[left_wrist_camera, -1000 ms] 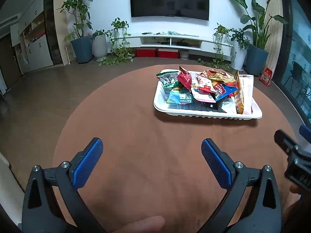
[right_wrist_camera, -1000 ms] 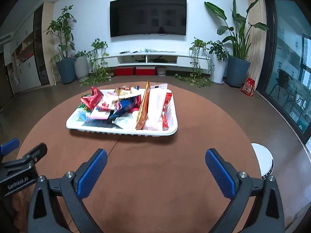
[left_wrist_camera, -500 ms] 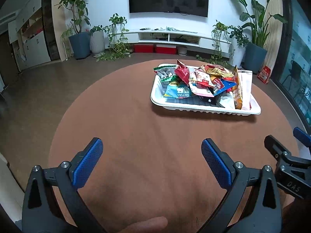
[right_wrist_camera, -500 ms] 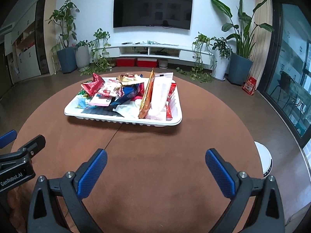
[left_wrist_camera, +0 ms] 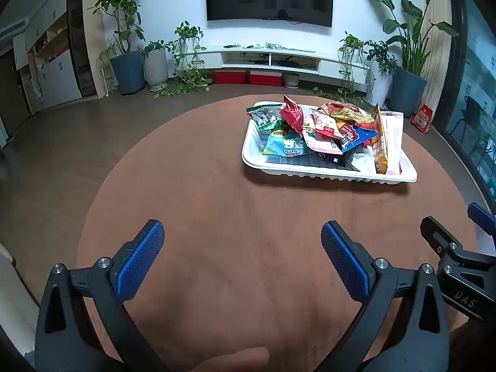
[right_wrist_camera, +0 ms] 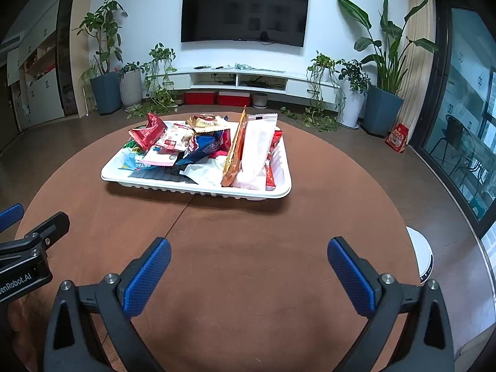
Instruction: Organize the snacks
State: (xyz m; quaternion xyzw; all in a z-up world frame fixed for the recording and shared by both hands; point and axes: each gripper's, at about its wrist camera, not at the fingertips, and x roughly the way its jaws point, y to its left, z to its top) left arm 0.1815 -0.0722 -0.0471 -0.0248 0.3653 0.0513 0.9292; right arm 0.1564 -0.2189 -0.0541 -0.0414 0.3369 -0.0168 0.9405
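white tray (right_wrist_camera: 198, 183) of heaped snack packets (right_wrist_camera: 198, 148) is drawn slightly nearer than a second ago; left gripper (left_wrist_camera: 241, 241) and right gripper (right_wrist_camera: 249, 255) are held spread, empty, short of it.

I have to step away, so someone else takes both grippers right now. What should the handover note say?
Left gripper: jaws wide open, holding nothing, above the brown round table.
Right gripper: jaws wide open, holding nothing, beside the left one.
Snacks: all packets in view sit in the white tray on the far part of the table. On its right side, an orange packet and a white packet stand on edge; the rest lie in a loose heap on the left.
Done or left: no snacks lie on the table outside the tray. Whether the heap awaits sorting cannot be told from this moment.
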